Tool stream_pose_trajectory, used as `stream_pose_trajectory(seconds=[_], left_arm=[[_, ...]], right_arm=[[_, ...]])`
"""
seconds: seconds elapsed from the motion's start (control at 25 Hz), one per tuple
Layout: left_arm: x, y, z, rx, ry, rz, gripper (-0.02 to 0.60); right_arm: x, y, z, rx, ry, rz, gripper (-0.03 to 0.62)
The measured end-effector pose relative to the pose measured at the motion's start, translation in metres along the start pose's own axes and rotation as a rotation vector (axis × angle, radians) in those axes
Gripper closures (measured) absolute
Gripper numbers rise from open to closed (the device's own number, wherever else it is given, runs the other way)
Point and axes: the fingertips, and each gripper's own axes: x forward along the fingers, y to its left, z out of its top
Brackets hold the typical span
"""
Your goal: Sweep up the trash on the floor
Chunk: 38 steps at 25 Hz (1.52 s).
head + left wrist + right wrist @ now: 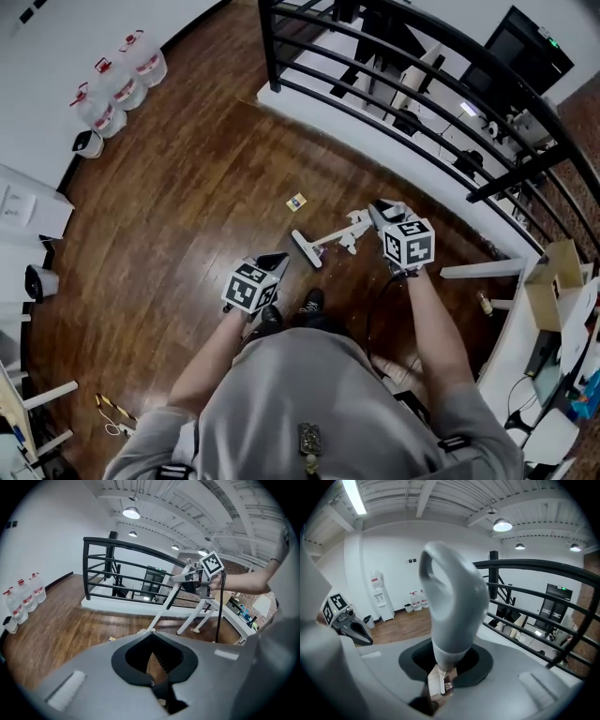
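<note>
My left hand-held gripper (272,262) is low in front of me, jaws a little apart with nothing between them. My right hand-held gripper (380,216) is clamped on the pale handle of a broom (307,248), whose head rests on the wooden floor (187,206) between the two. Just beyond the broom head lies a small yellow scrap of trash (296,202). Farther off are the black railing (394,103) and water bottles (117,89) by the wall.

Our grey short-sleeved shirt (281,394), dark shoes (311,302); left gripper (275,260), right gripper (379,210) grey, bearing black-white square markers (251,286).
</note>
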Motion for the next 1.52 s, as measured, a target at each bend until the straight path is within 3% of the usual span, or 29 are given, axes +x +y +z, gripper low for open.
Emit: stream_pose_trajectory(seconds=[0.36,0.8,1.12,1.52], left_arm=[[0.043,-0.029,0.031,0.068,0.043,-0.059,0.577],[0.063,-0.021,0.056,0.153,0.078,-0.128,0.577],[0.062,0.050,0.080,0.182,0.061,-0.204,0.577],[0.043,0.181,0.128,0.220,0.041,-0.293,0.577]], right_arm=[[-0.046,-0.090,-0.012,0.082,-0.032,-0.132,0.533],[-0.051,-0.088,-0.008,0.181,-0.100,-0.179,0.533],[-0.005,-0.047,0.042,0.182,-0.091,-0.214,0.533],[0.076,0.015,0.151,0.153,-0.122,-0.290,0.533]])
